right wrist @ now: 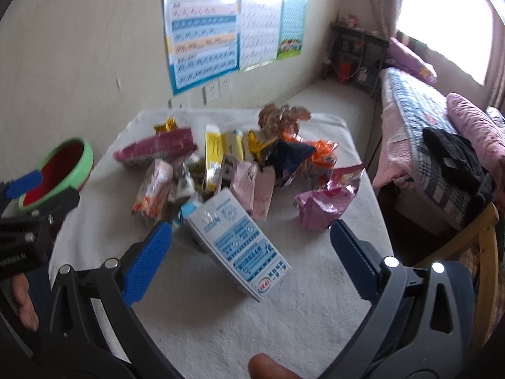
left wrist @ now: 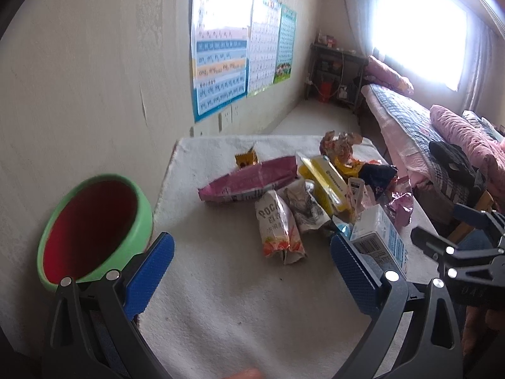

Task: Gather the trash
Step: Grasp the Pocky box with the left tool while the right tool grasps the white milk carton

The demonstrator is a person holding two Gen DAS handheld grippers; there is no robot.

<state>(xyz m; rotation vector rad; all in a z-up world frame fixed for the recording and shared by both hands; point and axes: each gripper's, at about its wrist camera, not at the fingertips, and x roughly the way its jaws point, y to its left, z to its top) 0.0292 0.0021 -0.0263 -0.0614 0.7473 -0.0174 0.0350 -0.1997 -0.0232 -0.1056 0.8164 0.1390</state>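
We note both grippers above a table covered with a white textured cloth, each empty. Left gripper: jaws wide, blue ribbed pads apart with bare cloth between them. Right gripper: jaws wide, hovering over the near end of a blue-and-white rectangular milk carton without touching it, as far as we can tell.

In the right wrist view the carton lies flat at centre, its long axis running 11 to 5 o'clock. The trash pile spreads from 10 to 2 o'clock beyond it:
- long magenta snack bag, 10 o'clock, far edge
- white-and-orange crumpled snack packet, 9 o'clock of the carton
- yellow flat carton, 12 o'clock
- pale pink small carton, just beyond the milk carton
- shiny pink foil wrapper, 2 o'clock, apart from the rest
- orange crinkled wrapper and dark blue wrapper, behind, touching each other

A round green bin with red inside sits off the table's left edge, at 9 o'clock in the left wrist view, just beside the left gripper's left finger.

Wall posters hang at 12 o'clock; a bed with plaid quilt at 3 o'clock.
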